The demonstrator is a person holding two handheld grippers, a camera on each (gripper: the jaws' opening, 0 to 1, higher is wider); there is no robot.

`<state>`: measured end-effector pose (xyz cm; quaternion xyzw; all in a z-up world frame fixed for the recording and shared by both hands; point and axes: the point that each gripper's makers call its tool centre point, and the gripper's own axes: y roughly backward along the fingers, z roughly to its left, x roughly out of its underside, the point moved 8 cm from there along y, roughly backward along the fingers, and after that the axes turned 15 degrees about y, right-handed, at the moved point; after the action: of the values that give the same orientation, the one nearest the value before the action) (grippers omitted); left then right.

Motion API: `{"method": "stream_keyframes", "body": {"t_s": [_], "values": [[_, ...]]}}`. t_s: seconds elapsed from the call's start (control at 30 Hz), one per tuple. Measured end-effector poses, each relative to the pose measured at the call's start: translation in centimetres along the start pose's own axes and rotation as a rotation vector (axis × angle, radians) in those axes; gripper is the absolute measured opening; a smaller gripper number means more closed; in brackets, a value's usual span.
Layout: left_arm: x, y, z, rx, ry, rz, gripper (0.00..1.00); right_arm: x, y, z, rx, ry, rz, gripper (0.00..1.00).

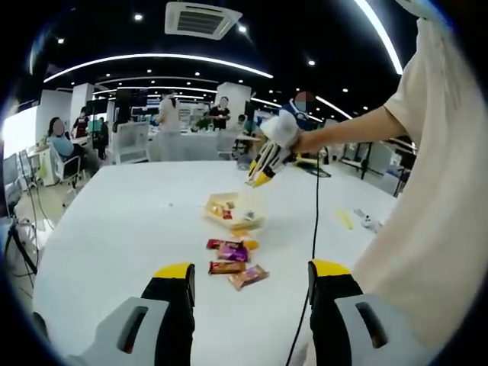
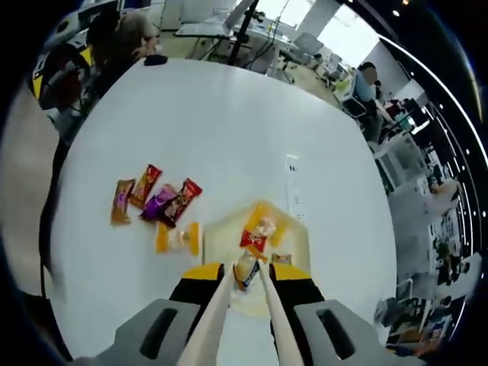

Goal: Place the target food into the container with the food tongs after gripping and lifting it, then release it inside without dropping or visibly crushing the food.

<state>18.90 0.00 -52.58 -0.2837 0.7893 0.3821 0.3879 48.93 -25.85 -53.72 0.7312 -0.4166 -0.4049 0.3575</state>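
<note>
In the right gripper view my right gripper [image 2: 248, 276] is shut on cream food tongs [image 2: 221, 305]. The tong tips pinch a pale wrapped snack [image 2: 245, 269] over the near rim of the cream container [image 2: 297, 238], which holds a red packet [image 2: 254, 240] and a yellow one [image 2: 264, 223]. In the left gripper view the right gripper [image 1: 267, 162] hangs above the container [image 1: 233, 212], in a person's hand. My left gripper [image 1: 252, 271] stands open and low over the table, short of the loose snacks [image 1: 232, 250].
Several wrapped snacks [image 2: 164, 200] and a yellow packet [image 2: 177, 238] lie left of the container on the white table [image 2: 229, 122]. A black cable [image 1: 316, 221] crosses the table. The person's arm and cream shirt [image 1: 427, 191] stand at the right. People and desks lie beyond.
</note>
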Motion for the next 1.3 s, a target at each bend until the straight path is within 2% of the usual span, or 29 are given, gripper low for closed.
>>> {"method": "stream_keyframes", "body": {"t_s": [0.27,0.87,1.3], "values": [[0.2,0.0,0.0,-0.001,0.008,0.0,0.6,0.6,0.0,-1.0,0.003,-0.005,0.013,0.23],[0.1,0.0,0.3,-0.007,0.01,0.0,0.6,0.7,0.9,-3.7,0.066,-0.011,0.01,0.23],[0.1,-0.1,0.4,-0.008,0.012,0.0,0.59,1.2,1.1,-4.5,0.083,-0.015,0.016,0.24]]}}
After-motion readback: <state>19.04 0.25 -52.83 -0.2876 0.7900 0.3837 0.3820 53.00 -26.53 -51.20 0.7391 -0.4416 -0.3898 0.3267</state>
